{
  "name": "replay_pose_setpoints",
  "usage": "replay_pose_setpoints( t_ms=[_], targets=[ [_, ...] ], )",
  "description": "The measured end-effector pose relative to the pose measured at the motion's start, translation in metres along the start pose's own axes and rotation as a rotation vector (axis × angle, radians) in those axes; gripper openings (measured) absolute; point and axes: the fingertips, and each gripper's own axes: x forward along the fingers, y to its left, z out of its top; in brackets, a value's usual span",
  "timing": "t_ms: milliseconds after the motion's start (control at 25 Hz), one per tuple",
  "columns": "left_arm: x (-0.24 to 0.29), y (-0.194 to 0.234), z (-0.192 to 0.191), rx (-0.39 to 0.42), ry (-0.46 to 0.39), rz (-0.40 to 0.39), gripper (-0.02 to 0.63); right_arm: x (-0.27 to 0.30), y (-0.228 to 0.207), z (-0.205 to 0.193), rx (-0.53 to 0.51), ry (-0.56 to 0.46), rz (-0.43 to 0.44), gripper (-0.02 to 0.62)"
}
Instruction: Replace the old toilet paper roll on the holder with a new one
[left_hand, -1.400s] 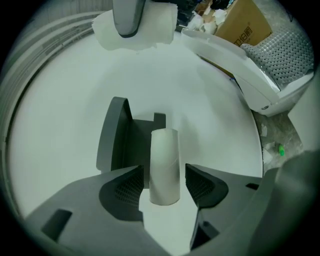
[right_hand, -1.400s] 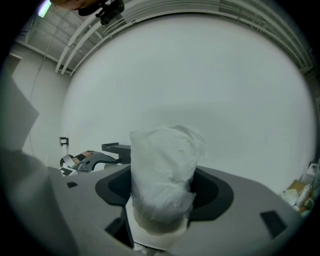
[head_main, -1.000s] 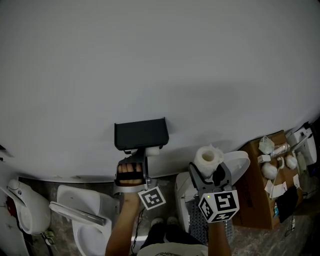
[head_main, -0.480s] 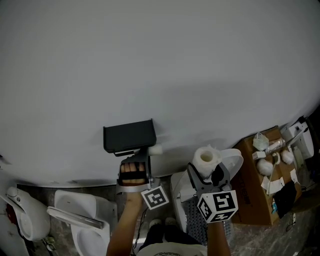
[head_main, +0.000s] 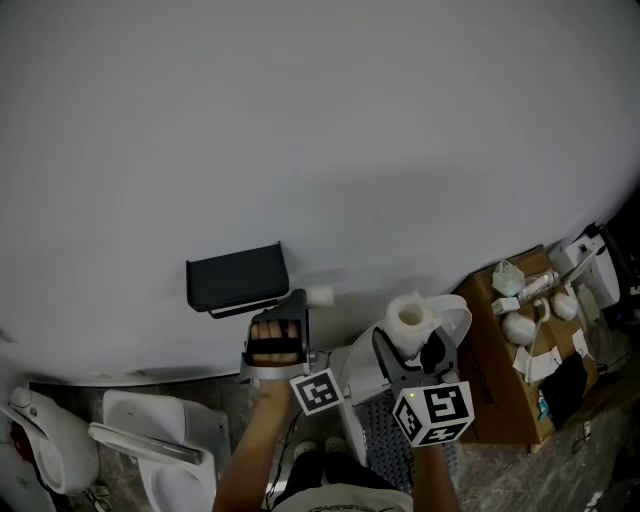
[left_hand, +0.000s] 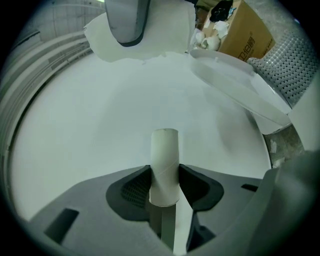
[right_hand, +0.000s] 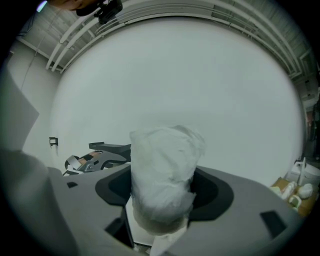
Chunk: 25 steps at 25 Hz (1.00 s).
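The black holder (head_main: 237, 276) is fixed to the white wall, and it also shows at the left in the right gripper view as a dark holder (right_hand: 110, 146). My left gripper (head_main: 306, 298) is just right of it, shut on the bare cardboard tube (head_main: 320, 296). In the left gripper view the tube (left_hand: 164, 165) stands upright between the jaws of the left gripper (left_hand: 165, 182). My right gripper (head_main: 410, 338) is further right, shut on the new white toilet paper roll (head_main: 412, 320). That roll (right_hand: 164, 175) fills the jaws of the right gripper (right_hand: 162, 192).
A white toilet with a raised lid (head_main: 458, 312) stands below the right gripper. A cardboard box (head_main: 505, 370) of small items is at the right, with a perforated grey bin (head_main: 385, 440) beside my legs. White fixtures (head_main: 150, 450) sit at the lower left.
My left gripper has drawn the cardboard tube rightward from under the holder and clear of it. The right gripper, still holding the roll, has shifted only slightly.
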Motion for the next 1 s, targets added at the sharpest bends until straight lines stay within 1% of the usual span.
replay_pose_setpoints(
  t_ms=[120, 240, 480, 600, 720, 800, 1000],
  targets=[
    [-0.003, 0.003, 0.016, -0.013, -0.032, 0.004, 0.175, -0.005, -0.009, 0.001, -0.001, -0.001, -0.015, 0.31],
    [-0.008, 0.007, 0.029, -0.045, -0.068, -0.002, 0.174, -0.01, -0.018, 0.002, -0.003, -0.001, -0.034, 0.31],
    [-0.026, 0.016, 0.039, -0.142, -0.126, -0.028, 0.175, -0.016, -0.026, 0.01, -0.012, -0.012, -0.055, 0.31],
    [-0.033, 0.017, 0.034, -0.161, -0.122, -0.033, 0.175, -0.013, -0.023, 0.014, -0.014, -0.019, -0.048, 0.31],
    [-0.043, 0.02, 0.024, -0.217, -0.119, -0.031, 0.175, -0.007, -0.015, 0.019, -0.017, -0.029, -0.03, 0.31],
    [-0.048, 0.017, 0.015, -0.242, -0.104, -0.041, 0.175, -0.002, -0.007, 0.022, -0.02, -0.034, -0.013, 0.31],
    [-0.06, 0.008, -0.007, -0.257, -0.069, -0.064, 0.175, 0.013, 0.013, 0.029, -0.025, -0.047, 0.035, 0.31]
  ],
)
